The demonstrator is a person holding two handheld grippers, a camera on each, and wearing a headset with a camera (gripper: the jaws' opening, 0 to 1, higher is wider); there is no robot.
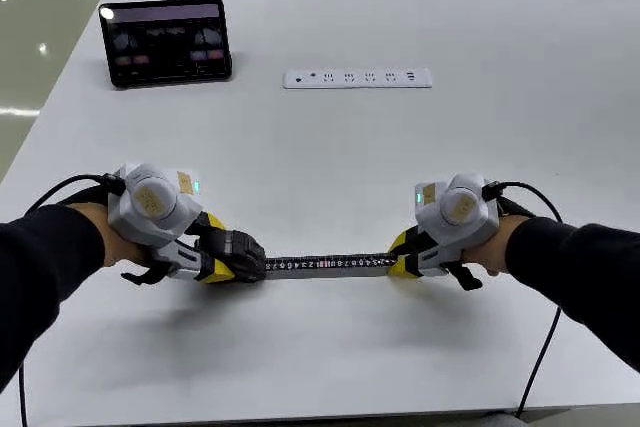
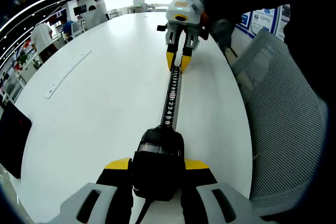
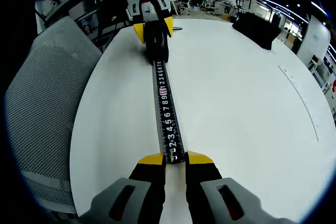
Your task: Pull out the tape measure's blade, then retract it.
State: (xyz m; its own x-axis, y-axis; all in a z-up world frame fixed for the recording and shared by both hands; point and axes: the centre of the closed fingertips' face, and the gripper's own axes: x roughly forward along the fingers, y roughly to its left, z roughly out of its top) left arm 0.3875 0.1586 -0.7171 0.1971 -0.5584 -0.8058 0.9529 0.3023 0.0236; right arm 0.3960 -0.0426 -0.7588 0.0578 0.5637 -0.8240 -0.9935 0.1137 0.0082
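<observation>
Spanning left gripper [image 1: 236,258], right gripper [image 1: 403,265]: blade [image 1: 325,264]

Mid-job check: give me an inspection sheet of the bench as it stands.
Surface: white table, glossy.
Job's things: tape measure case, blade pulled out straight between the grippers.
Clutter: tablet and power strip at the far side.
Grippers: left gripper shut on the case; right gripper shut on the blade's end.
Cables: a black cable trails from each gripper.
Surroundings: mesh chair at the table's edge; office beyond.

The tape measure's blade [image 3: 167,114] shows the numerals 2 to 9.
</observation>
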